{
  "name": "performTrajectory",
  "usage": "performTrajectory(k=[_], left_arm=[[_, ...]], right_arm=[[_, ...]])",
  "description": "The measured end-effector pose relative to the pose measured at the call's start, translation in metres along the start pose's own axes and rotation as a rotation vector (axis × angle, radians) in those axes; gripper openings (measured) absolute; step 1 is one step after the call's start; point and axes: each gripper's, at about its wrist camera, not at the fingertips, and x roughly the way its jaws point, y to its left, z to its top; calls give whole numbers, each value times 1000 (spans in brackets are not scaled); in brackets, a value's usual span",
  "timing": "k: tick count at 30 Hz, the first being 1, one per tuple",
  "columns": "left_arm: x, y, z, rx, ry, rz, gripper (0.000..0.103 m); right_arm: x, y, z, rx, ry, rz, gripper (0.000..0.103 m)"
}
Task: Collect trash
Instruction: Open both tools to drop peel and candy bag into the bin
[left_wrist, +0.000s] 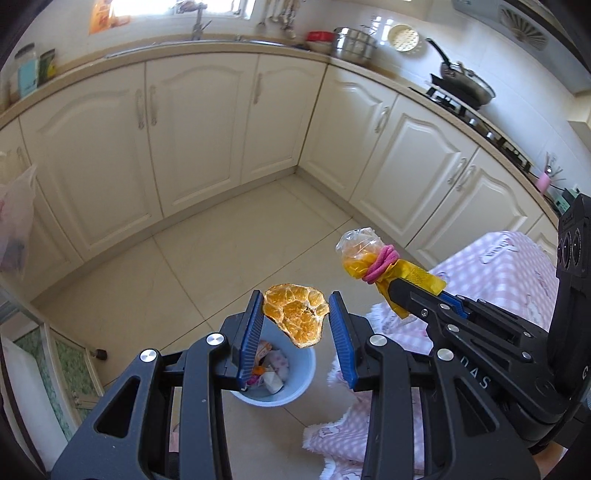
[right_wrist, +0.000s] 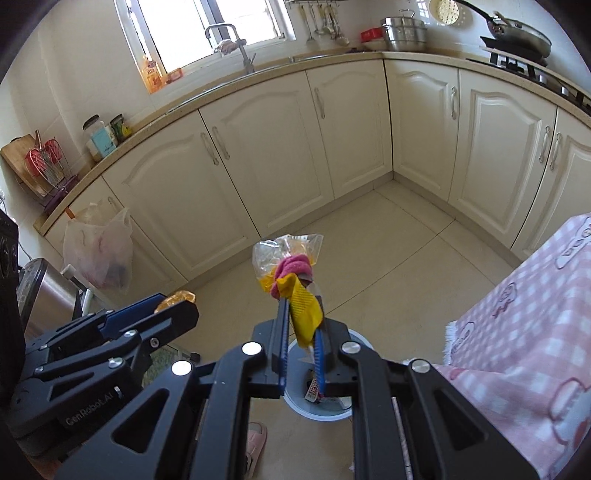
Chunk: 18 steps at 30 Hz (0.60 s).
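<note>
My left gripper (left_wrist: 295, 302) is shut on an orange peel (left_wrist: 297, 317) and holds it above a light blue trash bin (left_wrist: 299, 376) on the floor that has wrappers inside. My right gripper (right_wrist: 301, 306) is shut on a yellow wrapper bundle (right_wrist: 303, 314) tied with a pink band to a clear plastic bag (right_wrist: 284, 247). It hovers over the same bin (right_wrist: 354, 339). The right gripper and the bundle (left_wrist: 365, 258) show in the left wrist view to the right of the peel. The left gripper (right_wrist: 177, 302) shows at the left in the right wrist view.
A table with a pink checked cloth (left_wrist: 509, 273) stands to the right of the bin. Cream kitchen cabinets (left_wrist: 192, 125) line the far walls. A plastic bag (right_wrist: 99, 254) hangs on a cabinet at the left. A pink slipper (right_wrist: 255, 439) lies near the bin.
</note>
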Motion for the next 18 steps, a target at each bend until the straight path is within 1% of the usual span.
performTrajectory(k=[1, 2, 3, 4, 6, 12, 18], left_arm=[[5, 5, 1, -8, 6, 3, 34], [6, 8, -1, -11, 8, 5, 34], [11, 12, 0, -16, 14, 9, 34], [14, 16, 0, -19, 19, 11, 34], [20, 20, -2, -21, 30, 16, 34], [34, 19, -6, -7, 56, 14, 34], [44, 15, -7, 11, 75, 7, 34]], right_arm=[[4, -1, -1, 9, 2, 8, 15], [9, -1, 0, 19, 1, 14, 15], [16, -1, 0, 30, -4, 17, 19], [21, -4, 0, 36, 0, 16, 28], [34, -6, -1, 46, 23, -6, 39], [48, -13, -5, 51, 47, -36, 39], [43, -20, -9, 49, 35, -98, 43]])
